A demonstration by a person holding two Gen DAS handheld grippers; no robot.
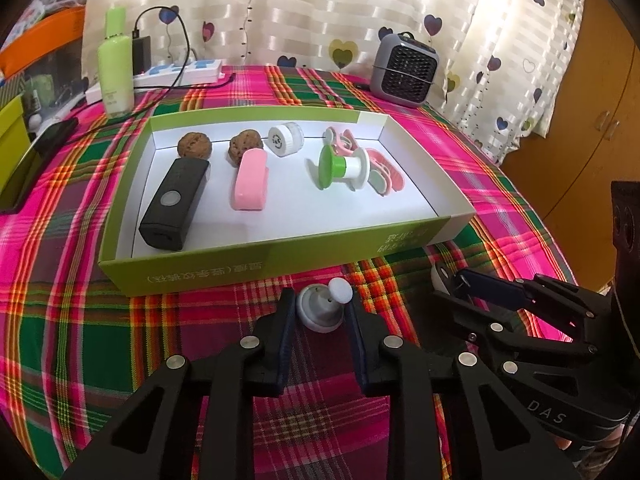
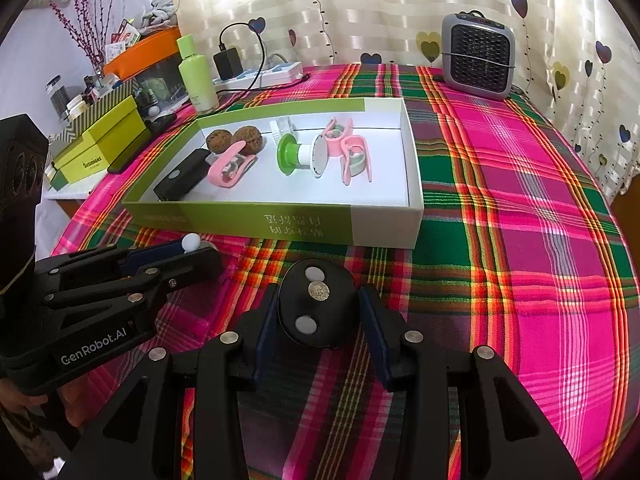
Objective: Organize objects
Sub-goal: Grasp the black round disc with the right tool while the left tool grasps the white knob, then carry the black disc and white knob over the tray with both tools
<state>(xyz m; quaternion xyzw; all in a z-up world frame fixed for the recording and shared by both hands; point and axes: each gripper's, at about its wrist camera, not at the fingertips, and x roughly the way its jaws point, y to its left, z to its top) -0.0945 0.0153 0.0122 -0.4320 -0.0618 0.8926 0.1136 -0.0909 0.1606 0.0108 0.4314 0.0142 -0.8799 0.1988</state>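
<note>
Sitting just before the green box [image 1: 248, 256], the grey knob [image 1: 320, 312] is pinched between the left gripper [image 1: 320, 314] fingers. The right gripper [image 2: 318, 312] clasps a black disc [image 2: 316, 304] between its fingers.

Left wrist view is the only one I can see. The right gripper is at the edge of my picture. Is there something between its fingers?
Observer: Yes. The right gripper has a black round piece between its fingers, and both pads sit against its sides.
Operator: What is on the top of this piece?
Observer: A silver coin-like disc sits between two white dots.
Operator: And the pink block in my tray, what is it?
Observer: Seen from the side, it is a pink clip with open loops. It lies in the tray beside the black device.
</note>
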